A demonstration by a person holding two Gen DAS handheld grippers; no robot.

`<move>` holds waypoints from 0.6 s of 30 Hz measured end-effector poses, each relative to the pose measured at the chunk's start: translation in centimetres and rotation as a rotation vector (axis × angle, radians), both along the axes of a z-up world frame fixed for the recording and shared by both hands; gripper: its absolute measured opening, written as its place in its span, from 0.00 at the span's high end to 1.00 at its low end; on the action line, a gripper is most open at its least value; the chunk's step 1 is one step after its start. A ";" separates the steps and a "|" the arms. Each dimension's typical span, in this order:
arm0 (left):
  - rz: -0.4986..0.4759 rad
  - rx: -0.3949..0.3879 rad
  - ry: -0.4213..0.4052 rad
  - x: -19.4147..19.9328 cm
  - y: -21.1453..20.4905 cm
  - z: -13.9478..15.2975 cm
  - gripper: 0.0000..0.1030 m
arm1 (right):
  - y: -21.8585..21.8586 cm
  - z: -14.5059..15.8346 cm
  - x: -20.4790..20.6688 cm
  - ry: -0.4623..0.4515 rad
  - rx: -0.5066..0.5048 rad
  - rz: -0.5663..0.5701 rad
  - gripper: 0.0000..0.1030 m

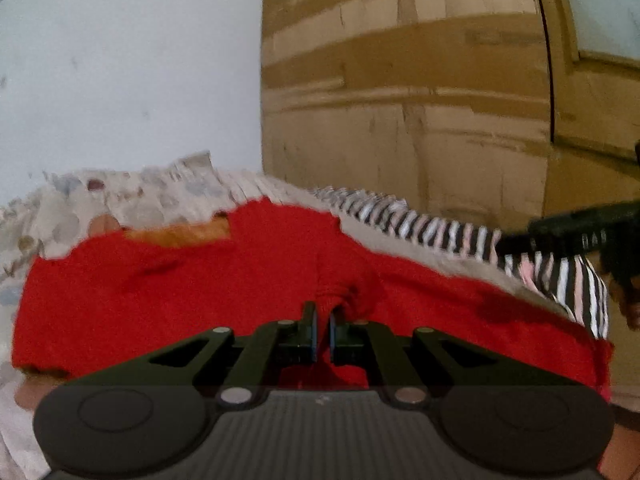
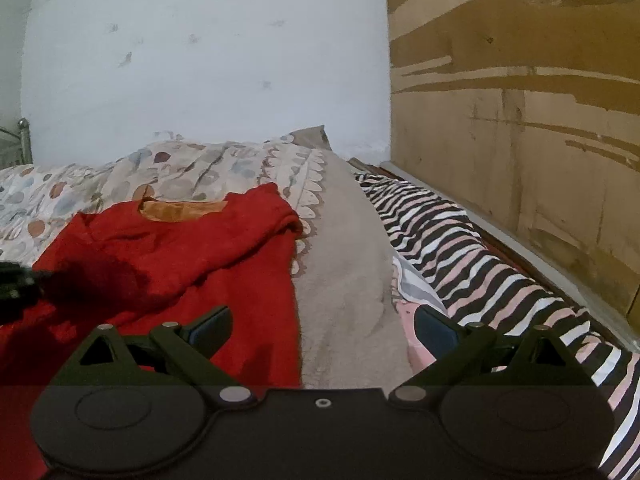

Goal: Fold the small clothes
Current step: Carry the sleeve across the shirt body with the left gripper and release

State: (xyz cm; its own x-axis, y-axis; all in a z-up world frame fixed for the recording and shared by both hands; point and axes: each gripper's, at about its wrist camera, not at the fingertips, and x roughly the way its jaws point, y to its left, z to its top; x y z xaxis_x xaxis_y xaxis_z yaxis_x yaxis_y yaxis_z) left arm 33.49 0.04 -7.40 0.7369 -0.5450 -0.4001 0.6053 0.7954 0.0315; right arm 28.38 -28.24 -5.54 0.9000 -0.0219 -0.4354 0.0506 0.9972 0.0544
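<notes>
A red garment (image 1: 200, 292) with an orange neck lining (image 2: 180, 210) lies spread on the bed. In the left wrist view my left gripper (image 1: 322, 312) is shut, and red cloth bunches up at its fingertips, pinched between the pads. My right gripper (image 2: 322, 320) is open and holds nothing. It hovers over a beige blanket (image 2: 344, 260), its left finger above the red garment's (image 2: 180, 248) right edge. The left gripper's dark body (image 2: 12, 284) shows at the left edge of the right wrist view. The right gripper's body (image 1: 580, 232) shows at the right of the left wrist view.
A black, white and pink striped cloth (image 2: 460, 248) lies along the bed's right side against a brown cardboard-covered wall (image 2: 520, 120). A bedsheet (image 2: 180, 168) with coloured dots covers the far end, below a white wall (image 2: 200, 60). A metal bedpost (image 2: 22, 128) stands far left.
</notes>
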 end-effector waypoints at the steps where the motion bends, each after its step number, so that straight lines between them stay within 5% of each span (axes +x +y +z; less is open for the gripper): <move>1: -0.004 0.005 0.019 0.0 -0.1 -0.2 0.95 | 0.2 0.2 0.0 -0.003 0.000 0.005 0.05; 6: -0.025 0.040 0.105 0.1 0.2 -0.6 0.87 | 1.2 0.8 -0.1 -0.013 0.011 0.033 0.04; 8: -0.030 0.049 0.123 -0.2 0.4 -0.5 0.75 | 1.7 0.9 -0.1 -0.012 0.015 0.050 0.03; 10: -0.034 0.045 0.139 -0.8 0.7 -0.3 0.42 | 2.3 1.0 0.1 -0.005 0.022 0.074 0.01; 12: -0.017 0.037 0.128 -1.8 1.2 0.1 0.24 | 3.3 1.0 0.5 0.008 0.015 0.107 0.01; 18: 0.087 -0.001 0.083 -5.0 3.6 1.7 0.06 | 6.7 1.2 1.3 0.006 -0.029 0.199 0.01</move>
